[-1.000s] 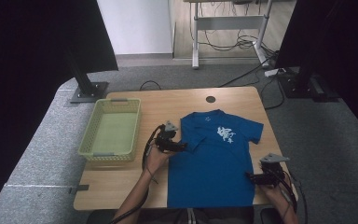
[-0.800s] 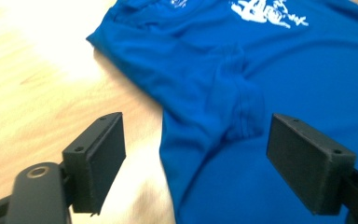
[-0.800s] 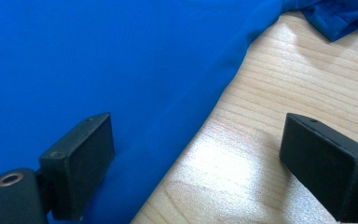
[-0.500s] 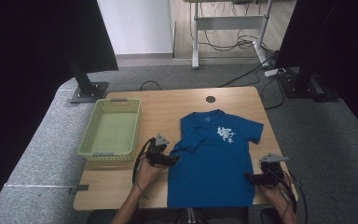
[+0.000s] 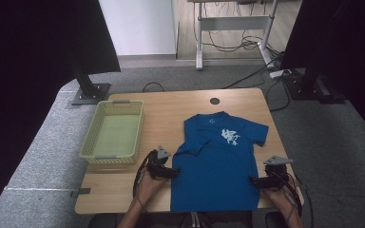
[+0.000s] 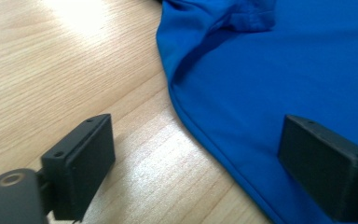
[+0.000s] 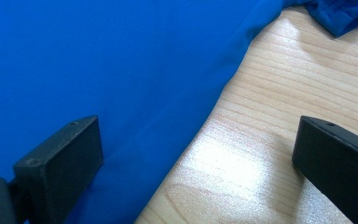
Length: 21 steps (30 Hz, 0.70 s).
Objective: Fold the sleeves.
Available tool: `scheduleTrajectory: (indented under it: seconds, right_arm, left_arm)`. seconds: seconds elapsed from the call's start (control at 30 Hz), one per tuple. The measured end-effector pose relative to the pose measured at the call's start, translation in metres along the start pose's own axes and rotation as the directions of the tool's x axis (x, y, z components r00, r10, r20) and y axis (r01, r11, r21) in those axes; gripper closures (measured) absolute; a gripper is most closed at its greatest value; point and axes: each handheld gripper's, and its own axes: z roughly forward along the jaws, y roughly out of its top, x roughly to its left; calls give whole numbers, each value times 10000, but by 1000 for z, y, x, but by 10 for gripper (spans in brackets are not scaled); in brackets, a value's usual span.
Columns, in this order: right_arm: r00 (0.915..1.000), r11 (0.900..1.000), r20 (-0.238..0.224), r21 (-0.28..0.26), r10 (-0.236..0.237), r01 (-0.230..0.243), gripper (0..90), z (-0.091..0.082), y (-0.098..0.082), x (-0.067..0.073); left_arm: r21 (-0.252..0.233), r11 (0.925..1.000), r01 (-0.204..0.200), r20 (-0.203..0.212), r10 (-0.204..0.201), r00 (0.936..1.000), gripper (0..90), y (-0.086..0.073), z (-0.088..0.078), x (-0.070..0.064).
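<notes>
Blue cotton T-shirt with a white chest print (image 5: 218, 161) lying flat across the lower centre of the light wooden table (image 5: 171, 109). Left gripper (image 5: 173, 172) sitting at the shirt's left edge, jaws wide apart, having just been opening, straddling the hem. Right gripper (image 5: 253, 180) at lower right, jaws likewise spread, just been opening, clamping nothing. Green plastic basket (image 5: 113, 134) resting left of centre.

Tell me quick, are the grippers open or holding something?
Left gripper: open, holding nothing, jaws astride the shirt edge.
Right gripper: open, holding nothing, also astride its edge.
</notes>
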Motion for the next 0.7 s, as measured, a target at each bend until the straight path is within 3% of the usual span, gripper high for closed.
scheduleTrajectory:
  seconds: [0.43, 0.7]
  right_arm:
    - [10000, 10000, -86, 67, -25, 26, 34, 1, 4, -1]
    - [9996, 9996, -230, -234, 176, -182, 46, 1, 13, -8]
  left_arm:
    - [240, 9993, 280, -270, -274, 9993, 1, 0, 1, 0]
    - [240, 9993, 299, -286, -292, 9992, 0, -1, 1, 0]
